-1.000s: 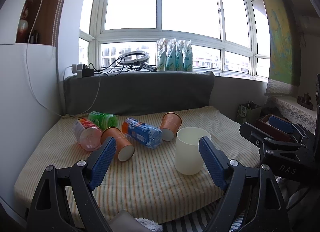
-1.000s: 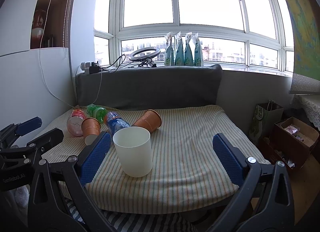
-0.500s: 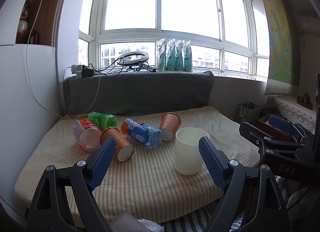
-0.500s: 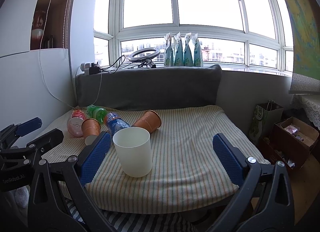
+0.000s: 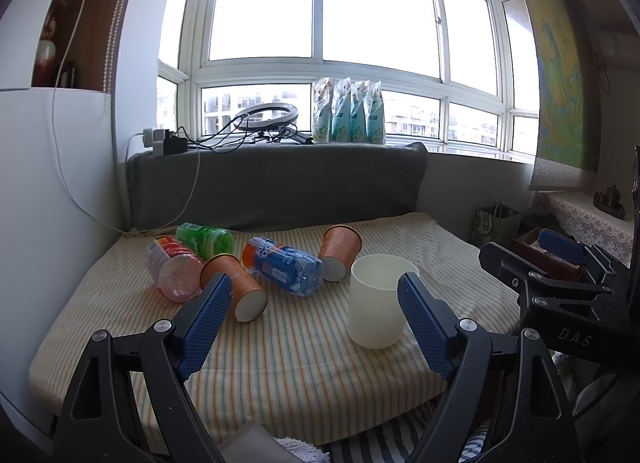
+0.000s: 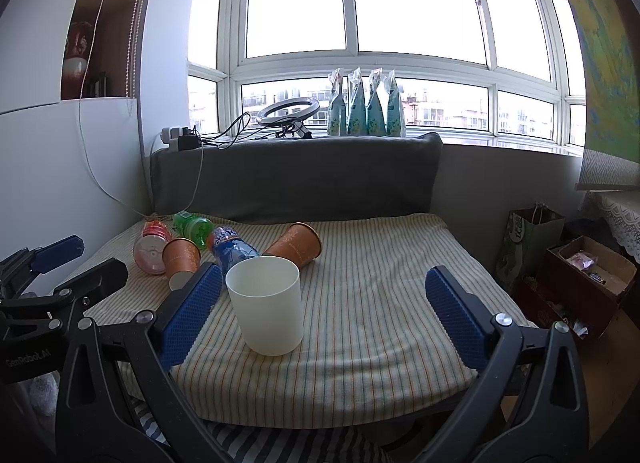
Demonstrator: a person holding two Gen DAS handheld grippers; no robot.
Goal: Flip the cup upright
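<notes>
Both grippers hang short of the near edge of a striped cloth-covered surface [image 5: 304, 367], touching nothing. The left gripper [image 5: 316, 323] is spread wide, its blue pads flanking bare cloth, and the right gripper [image 6: 324, 313] is equally wide and empty, its left pad [image 6: 192, 309] just beside the white cup [image 6: 266, 305] in that view.

The white cup [image 5: 380, 299] stands upright, mouth open to the ceiling, near the front edge and slightly right of centre in the left wrist view. Cloth lies bare around its near and right sides, out to the right edge.

Behind it, toward the left rear corner, lies a cluster: an orange paper cup [image 5: 236, 287] on its side, a blue-labelled bottle [image 5: 286, 269], a second orange paper cup [image 5: 338, 251] tipped over, a pink bottle [image 5: 174, 269] and a green bottle [image 5: 204, 239]. The blue-labelled bottle rests between the two paper cups.

A grey padded backrest [image 5: 276, 183] closes the far edge; a ring light [image 5: 266, 115] and four pouches [image 5: 348, 111] line the windowsill above.
</notes>
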